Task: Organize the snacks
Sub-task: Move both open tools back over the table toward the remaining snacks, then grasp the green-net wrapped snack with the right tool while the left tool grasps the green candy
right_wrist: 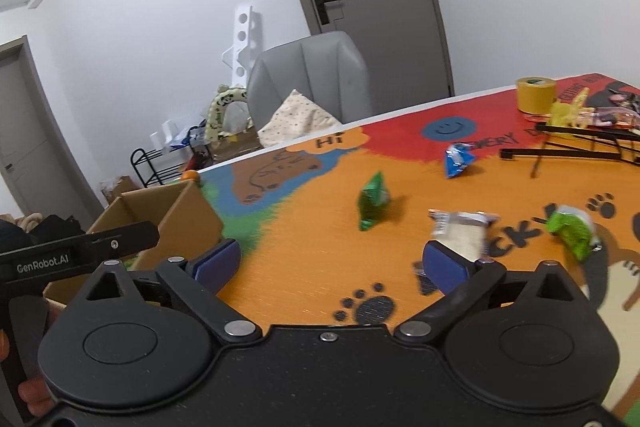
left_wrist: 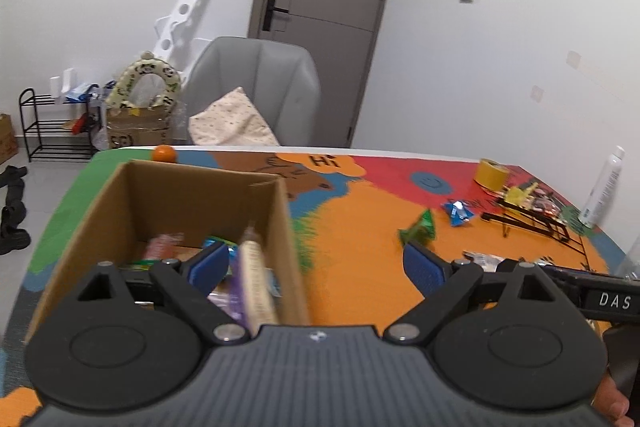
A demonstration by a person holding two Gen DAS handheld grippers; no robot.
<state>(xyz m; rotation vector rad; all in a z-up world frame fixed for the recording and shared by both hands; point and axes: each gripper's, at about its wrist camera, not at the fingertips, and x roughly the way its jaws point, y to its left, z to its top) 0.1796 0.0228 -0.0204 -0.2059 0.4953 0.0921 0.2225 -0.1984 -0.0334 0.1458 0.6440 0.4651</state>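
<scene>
On the mat, both the left gripper (left_wrist: 316,267) and right gripper (right_wrist: 332,261) stand released and empty. Collection is underway: the cardboard box (left_wrist: 200,195) holds several snacks. Next, close on the white packet (right_wrist: 460,231).

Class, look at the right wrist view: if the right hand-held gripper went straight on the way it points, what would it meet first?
Probably the green snack packet, lying ahead between the open fingers of the right hand-held gripper; nearer, only bare mat shows. Depth is uncertain.

right gripper (right_wrist: 332,263) fingers apart, empty | green packet (right_wrist: 374,203) ahead | box (right_wrist: 184,215) left
</scene>
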